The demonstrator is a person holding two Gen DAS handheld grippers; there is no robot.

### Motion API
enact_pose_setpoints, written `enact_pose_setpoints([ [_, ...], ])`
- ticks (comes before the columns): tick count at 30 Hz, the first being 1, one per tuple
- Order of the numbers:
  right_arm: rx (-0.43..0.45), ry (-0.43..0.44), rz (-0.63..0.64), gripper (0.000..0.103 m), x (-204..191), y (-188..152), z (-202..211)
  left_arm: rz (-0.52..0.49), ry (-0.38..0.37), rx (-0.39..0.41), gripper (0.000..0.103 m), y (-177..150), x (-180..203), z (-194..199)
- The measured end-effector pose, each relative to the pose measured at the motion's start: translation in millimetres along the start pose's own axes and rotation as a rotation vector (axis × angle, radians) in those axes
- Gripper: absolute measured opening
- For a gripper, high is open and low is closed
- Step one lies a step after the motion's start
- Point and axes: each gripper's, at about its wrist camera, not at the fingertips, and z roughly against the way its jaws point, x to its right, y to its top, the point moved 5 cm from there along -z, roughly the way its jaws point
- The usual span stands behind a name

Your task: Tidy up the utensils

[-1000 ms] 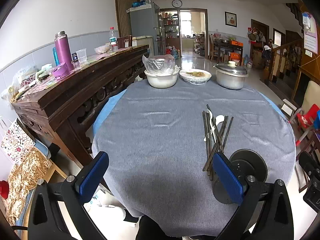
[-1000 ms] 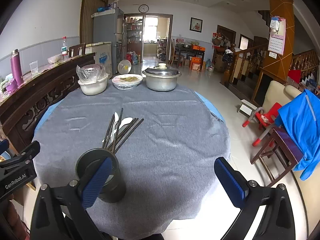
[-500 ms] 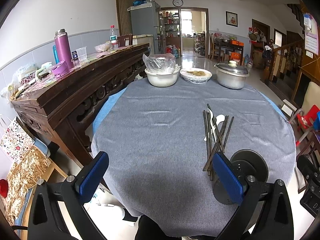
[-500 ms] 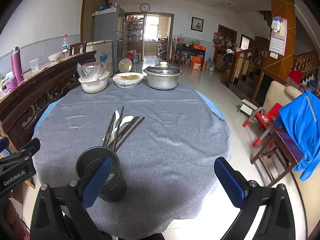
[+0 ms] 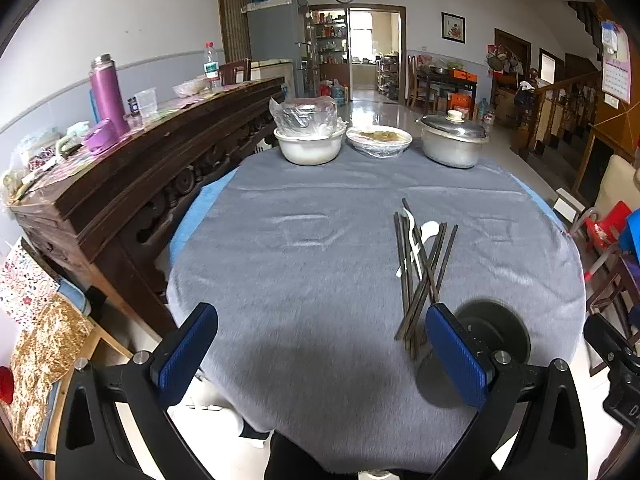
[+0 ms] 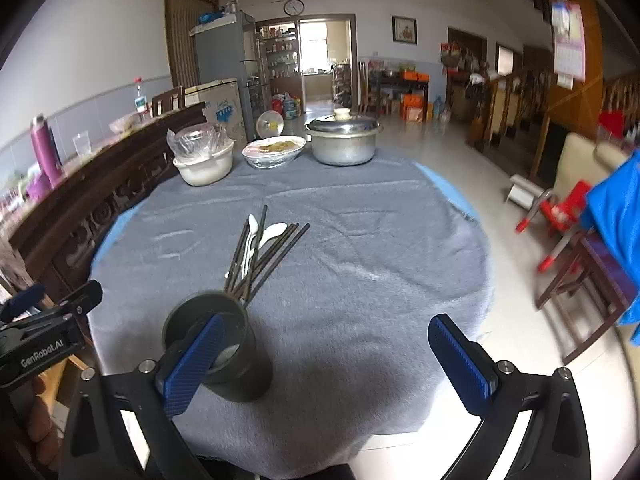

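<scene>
Chopsticks at twelve o'clock, nothing gripped
Both jaws gape empty; the chopsticks (image 6: 268, 256) run lengthwise away behind the holder (image 6: 218, 344), probably nearer the right gripper (image 6: 326, 360) than the left gripper (image 5: 320, 352).

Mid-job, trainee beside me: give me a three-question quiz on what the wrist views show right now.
1. True or false: the chopsticks already stand inside the dark holder cup.
2. What white utensils lie among the chopsticks?
3. Which is open: A) left gripper only, B) right gripper only, C) both?

Key:
1. False; they lie on the grey tablecloth just behind the cup.
2. Two spoons.
3. C.
</scene>
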Motion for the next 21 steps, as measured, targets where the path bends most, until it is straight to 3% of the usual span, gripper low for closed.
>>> enact_pose_setpoints([
  [6, -0.075, 0.180, -0.149, 0.102, 28, 33, -46, -0.020, -0.083, -0.071, 0.103, 37, 10, -44],
  [10, -0.166, 0.278, -0.205, 0.087, 31, 53, -97, -0.023, -0.126, -0.142, 0.103, 57, 21, -90],
  [13, -0.227, 0.309, -0.251, 0.074, 33, 62, -139, -0.007, -0.211, -0.210, 0.103, 68, 35, -129],
  [15, -0.260, 0.331, -0.285, 0.066, 32, 66, -166, 0.001, -0.241, -0.227, 0.098, 75, 45, -150],
  [17, -0.289, 0.343, -0.311, 0.057, 32, 67, -185, 0.007, -0.271, -0.250, 0.085, 82, 55, -172],
  [21, -0.320, 0.370, -0.370, 0.056, 31, 62, -213, 0.016, -0.313, -0.304, 0.080, 94, 76, -217],
])
